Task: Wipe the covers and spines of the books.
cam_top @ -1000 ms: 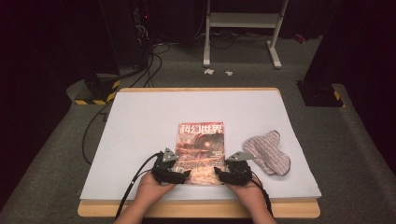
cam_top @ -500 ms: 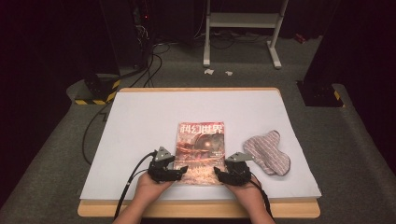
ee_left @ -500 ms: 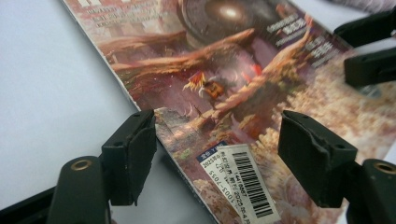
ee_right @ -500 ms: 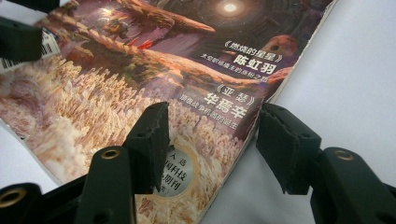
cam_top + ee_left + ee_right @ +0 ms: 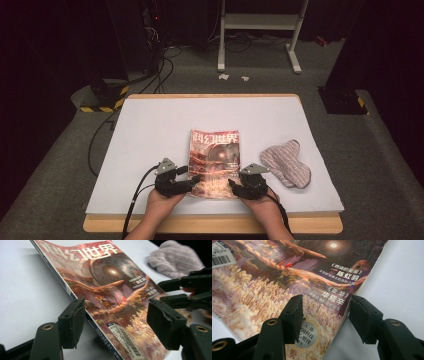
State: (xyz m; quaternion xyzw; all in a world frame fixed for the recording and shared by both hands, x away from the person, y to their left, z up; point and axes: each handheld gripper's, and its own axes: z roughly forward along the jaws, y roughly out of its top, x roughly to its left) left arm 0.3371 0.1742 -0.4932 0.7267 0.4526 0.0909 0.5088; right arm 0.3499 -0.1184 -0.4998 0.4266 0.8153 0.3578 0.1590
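Under both claws lies a white sheet covering the table (image 5: 150,130), w/ a wooden edge showing at the near side. Beyond the table: grey carpet, black cables, a white metal stand (image 5: 260,30), a yellow-black striped block (image 5: 102,102) far left; room behind is dark.

Between the claws sits the magazine (image 5: 215,162), flat on the sheet, its near corners just ahead of each claw. Cover is reddish-brown art w/ a glowing round centre, white Chinese title across the far end, barcode label near the left claw's corner, round silver sticker near the right claw's corner. In the left gripper view the spine edge looks slightly raised off the sheet w/ a shadow under it.

Left claw (image 5: 192,179): jaws have just been closing, now fairly wide, straddling the magazine's near-left corner; one jaw is beside the spine edge, the other over the cover, pads not pressing. Right claw (image 5: 232,184): jaws apart, straddling the near-right corner, one pad over the cover, the other just off the edge; no clear squeeze visible.

Right of the right claw, near but apart from the magazine, lies a striped grey-pink cloth (image 5: 285,165), crumpled.
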